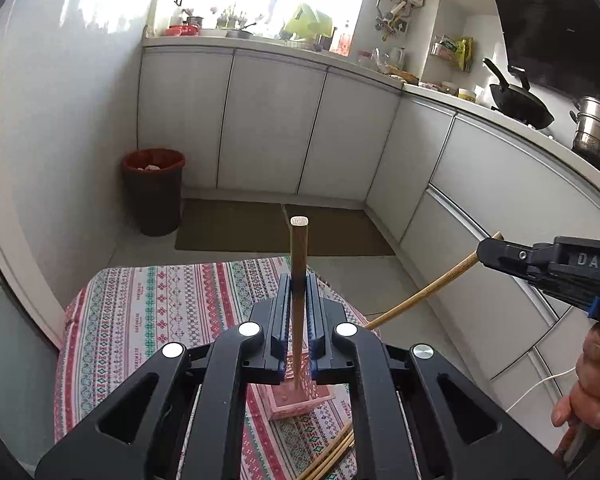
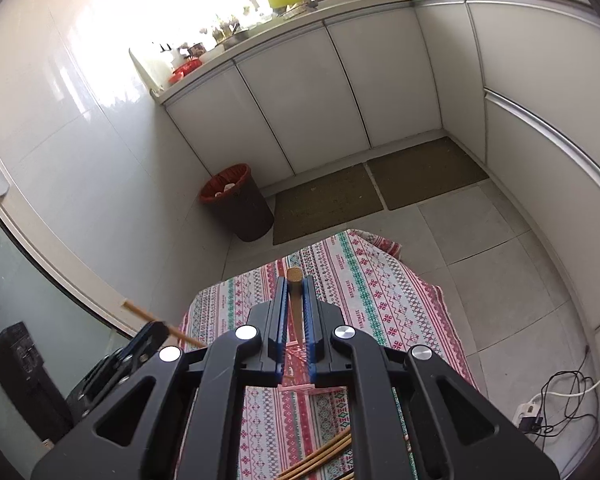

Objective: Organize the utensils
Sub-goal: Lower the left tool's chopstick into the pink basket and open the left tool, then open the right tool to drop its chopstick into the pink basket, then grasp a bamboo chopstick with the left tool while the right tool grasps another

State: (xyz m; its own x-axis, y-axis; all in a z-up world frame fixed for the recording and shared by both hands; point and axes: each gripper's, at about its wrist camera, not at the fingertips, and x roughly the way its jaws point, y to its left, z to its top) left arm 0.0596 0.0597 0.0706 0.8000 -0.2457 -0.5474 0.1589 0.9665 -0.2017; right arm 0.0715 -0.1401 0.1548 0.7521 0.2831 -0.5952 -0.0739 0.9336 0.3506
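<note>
My left gripper [image 1: 299, 280] is shut on a wooden chopstick [image 1: 299, 240] that stands nearly upright, its lower end over a pink holder [image 1: 288, 400] on the patterned tablecloth [image 1: 140, 312]. At the right edge, my right gripper [image 1: 482, 254] is shut on a second chopstick [image 1: 420, 292] that slants down toward the table. In the right wrist view, the right gripper [image 2: 295, 284] pinches that chopstick [image 2: 294, 274] above the pink holder [image 2: 298, 358]. The left gripper [image 2: 158, 326] and its chopstick [image 2: 138, 310] show at lower left. Several loose chopsticks [image 1: 332, 456] lie near the front edge.
A dark bin with a red rim [image 1: 153, 192] stands on the floor by the wall, with brown mats [image 1: 276, 228] beside it. White cabinets [image 1: 268, 120] curve round the back and right. A person's hand [image 1: 592, 380] holds the right gripper. Cables and a power strip [image 2: 532, 412] lie on the floor.
</note>
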